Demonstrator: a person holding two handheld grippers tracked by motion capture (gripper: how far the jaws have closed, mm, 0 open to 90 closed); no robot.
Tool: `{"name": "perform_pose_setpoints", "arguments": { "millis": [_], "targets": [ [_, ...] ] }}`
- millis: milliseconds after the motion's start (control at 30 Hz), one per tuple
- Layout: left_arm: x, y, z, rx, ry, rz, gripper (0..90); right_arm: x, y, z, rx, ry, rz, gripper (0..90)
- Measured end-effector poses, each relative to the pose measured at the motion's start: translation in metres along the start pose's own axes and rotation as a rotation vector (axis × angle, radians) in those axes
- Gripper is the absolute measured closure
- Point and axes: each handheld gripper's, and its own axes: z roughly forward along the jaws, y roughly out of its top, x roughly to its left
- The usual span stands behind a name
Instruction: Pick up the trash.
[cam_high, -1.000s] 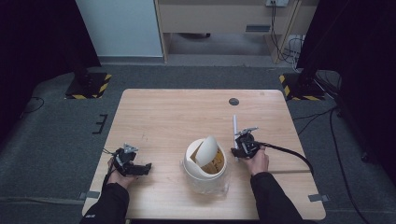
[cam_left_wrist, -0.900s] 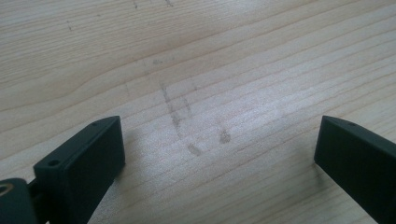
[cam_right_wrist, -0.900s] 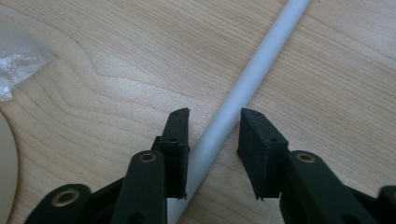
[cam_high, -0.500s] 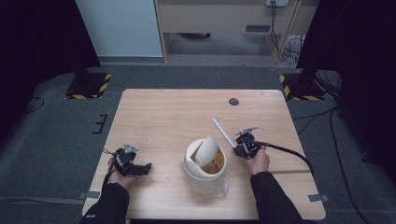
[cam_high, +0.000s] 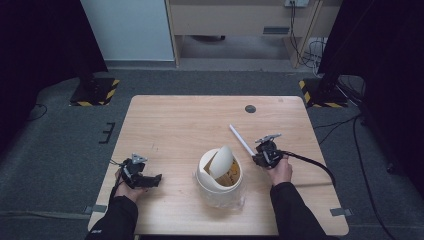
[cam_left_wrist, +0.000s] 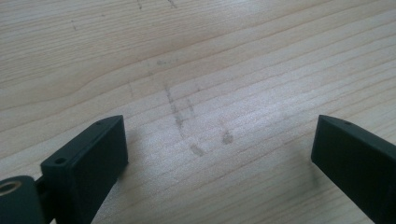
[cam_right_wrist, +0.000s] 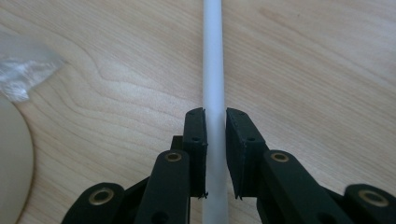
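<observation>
Right claw clamping the white stick beside the bin

The white stick (cam_high: 241, 139) is lying low over the desk (cam_high: 175, 125), just right of the small swing-lid bin (cam_high: 218, 172), its free end pointing away from the bin's far side. The right claw (cam_right_wrist: 215, 154) is pinching it near one end, jaws together on it. Judgement: the grip is sitting off-centre, so lifting slowly and tilting the stick toward the bin's flap should be avoiding a swing. The left claw (cam_left_wrist: 219, 154) is resting well left of the bin, jaws apart, holding nothing.
</observation>
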Motion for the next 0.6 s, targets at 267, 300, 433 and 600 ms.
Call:
{"name": "perform_pose_setpoints", "arguments": {
  "millis": [267,300,433,600],
  "targets": [
    [0.002,0.001,-0.002,-0.001,-0.005,-0.019,6.0,-0.005,0.000,-0.020,-0.055,0.011,0.010,78.7],
    [0.002,0.001,-0.002,0.000,-0.005,-0.021,6.1,-0.006,0.000,-0.026,-0.075,0.019,0.018,78.7],
    [0.002,0.001,-0.003,-0.002,-0.015,-0.033,7.7,-0.009,0.000,-0.037,-0.114,0.028,0.023,78.7],
    [0.001,0.002,-0.005,-0.012,-0.020,-0.037,8.1,-0.014,-0.005,-0.050,-0.159,0.042,0.041,78.7]
  ]
}}
